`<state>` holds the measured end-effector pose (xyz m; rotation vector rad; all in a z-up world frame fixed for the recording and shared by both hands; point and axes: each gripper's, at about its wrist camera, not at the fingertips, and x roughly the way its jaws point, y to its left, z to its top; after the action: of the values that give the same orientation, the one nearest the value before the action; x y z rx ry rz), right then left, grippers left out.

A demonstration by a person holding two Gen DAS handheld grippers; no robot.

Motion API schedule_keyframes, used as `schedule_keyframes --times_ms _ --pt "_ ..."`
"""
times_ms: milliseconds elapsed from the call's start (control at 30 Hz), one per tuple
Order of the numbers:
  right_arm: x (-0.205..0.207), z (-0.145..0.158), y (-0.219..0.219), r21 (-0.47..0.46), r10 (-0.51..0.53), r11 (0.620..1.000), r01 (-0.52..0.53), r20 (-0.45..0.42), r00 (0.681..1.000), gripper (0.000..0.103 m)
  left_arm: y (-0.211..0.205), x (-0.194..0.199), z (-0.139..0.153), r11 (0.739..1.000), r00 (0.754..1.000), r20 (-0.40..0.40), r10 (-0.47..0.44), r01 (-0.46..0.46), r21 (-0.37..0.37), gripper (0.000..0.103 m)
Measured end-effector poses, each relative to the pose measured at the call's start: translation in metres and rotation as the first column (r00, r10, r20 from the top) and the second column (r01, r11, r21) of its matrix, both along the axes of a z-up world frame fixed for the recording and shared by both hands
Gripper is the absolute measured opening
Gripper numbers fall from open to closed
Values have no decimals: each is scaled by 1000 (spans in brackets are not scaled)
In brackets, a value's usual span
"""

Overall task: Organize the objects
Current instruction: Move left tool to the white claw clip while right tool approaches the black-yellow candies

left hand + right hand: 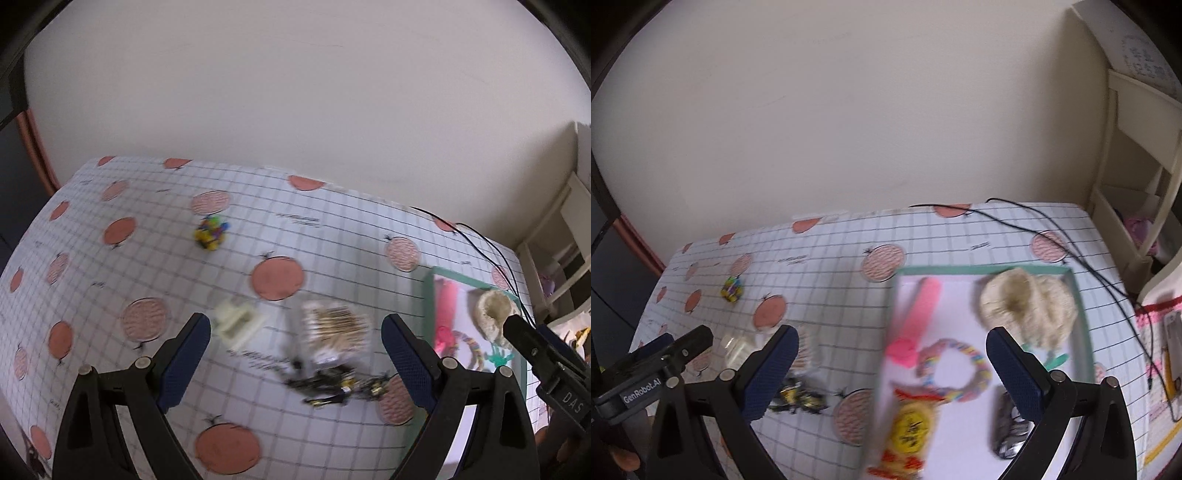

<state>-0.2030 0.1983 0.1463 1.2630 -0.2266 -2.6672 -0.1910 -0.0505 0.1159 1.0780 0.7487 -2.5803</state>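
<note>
While both tools are held above the cloth, nothing is gripped.

1. Left gripper (pixel 295 354): fingers spread wide, empty. Between them, in its own view, are framed the clear packet of wooden sticks (pixel 334 328) and, nearer, a black-and-yellow tangle (pixel 332 387), identity not clear (blur).
2. Right gripper (pixel 892 373): fingers spread wide, empty, held over the near-left part of the green-rimmed tray (pixel 1080 325).
3. Tray contents, near to far: yellow-and-red packet (pixel 908 432), dark wrapped item (pixel 1008 432), pastel bead ring (pixel 956 369), pink strip (pixel 919 317), cream woolly piece (pixel 1030 306). Tray sits on the right of the table.
4. Loose items left of tray, apart from the stick packet and tangle: cream plastic block (pixel 238 323) just left of the stick packet; multicoloured small toy (pixel 211 233) far left, well apart.
5. Checked tablecloth (pixel 110 376) w/ orange circles; black cable (pixel 1071 251) at far right.

Step judged: next pick by left tool, prob. stick packet or tangle. Recommended: one item to be centred between the fingers before descent, since the two lie touching or nearly so; packet to be pinched across its narrow side, gently, film being slippery; free space in tray centre to be used for release.
</note>
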Motion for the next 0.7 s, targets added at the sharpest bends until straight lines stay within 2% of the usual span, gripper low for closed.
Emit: schedule_keyframes --times_ms 133,233,367,533,700 --pt "8 -9 -17 -38 35 999 -34 26 999 103 -19 13 -12 999 999 17 33 -34 41 94" --pt "11 -17 -34 -30 71 997 -70 43 997 102 -33 16 -23 997 997 39 63 -65 51 94" --pt "11 -29 -57 -21 135 991 -133 63 989 100 -47 13 -38 992 995 74 68 -75 100 94" --pt "9 -50 -81 -19 194 981 -193 103 976 95 -59 7 -52 992 993 99 71 -81 99 94" --pt "8 -71 -103 32 244 968 -250 140 960 91 -72 1 -67 992 991 110 80 -89 86 94"
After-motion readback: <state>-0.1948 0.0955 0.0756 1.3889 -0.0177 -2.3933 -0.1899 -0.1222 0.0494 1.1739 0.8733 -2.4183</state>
